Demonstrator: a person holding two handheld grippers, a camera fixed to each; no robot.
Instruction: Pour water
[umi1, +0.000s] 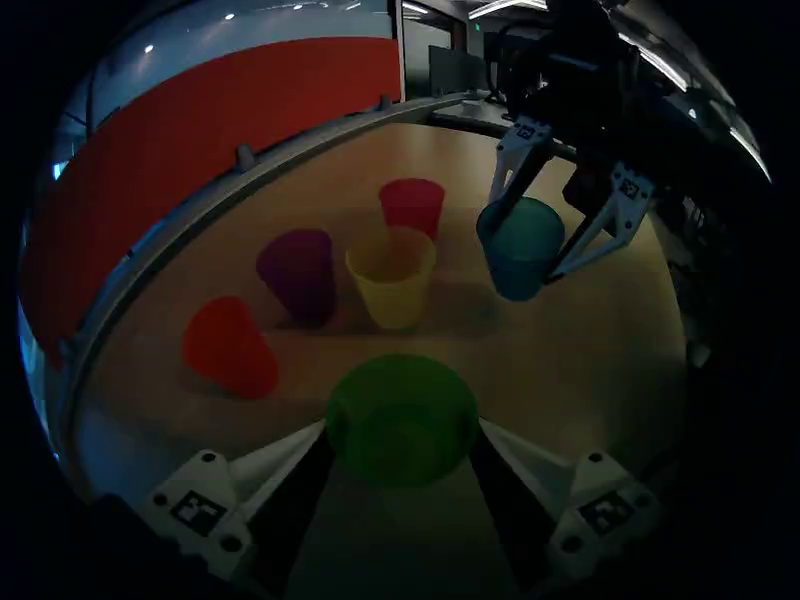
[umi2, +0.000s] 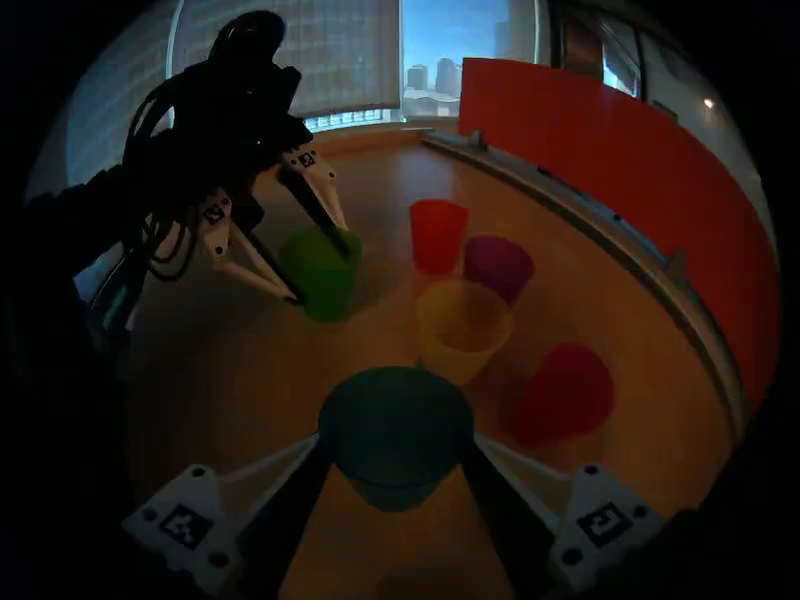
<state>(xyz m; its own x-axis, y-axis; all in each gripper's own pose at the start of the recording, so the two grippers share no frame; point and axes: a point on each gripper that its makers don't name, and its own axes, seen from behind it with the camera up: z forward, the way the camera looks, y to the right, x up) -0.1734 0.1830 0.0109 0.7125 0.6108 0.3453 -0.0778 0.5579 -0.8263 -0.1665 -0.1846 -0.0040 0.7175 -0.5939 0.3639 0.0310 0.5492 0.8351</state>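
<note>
In the left gripper view my left gripper (umi1: 402, 440) is shut on a green cup (umi1: 402, 418), held upright. Across the table my right gripper (umi1: 560, 222) is shut on a teal cup (umi1: 522, 247). The right gripper view shows the teal cup (umi2: 395, 435) between my right gripper's fingers (umi2: 395, 455), and farther off the left gripper (umi2: 300, 250) holding the green cup (umi2: 322, 272). Between them on the wooden table (umi1: 580, 350) stand a yellow cup (umi1: 392, 276), a purple cup (umi1: 298, 272) and a red cup (umi1: 412, 205). I cannot see any water.
Another red cup (umi1: 230, 348) stands upside down at the left (umi2: 565, 393). A red partition (umi1: 200, 130) with a grey rail runs along the table's far edge. A hand and cables show behind the far gripper (umi2: 200, 130). Windows lie beyond.
</note>
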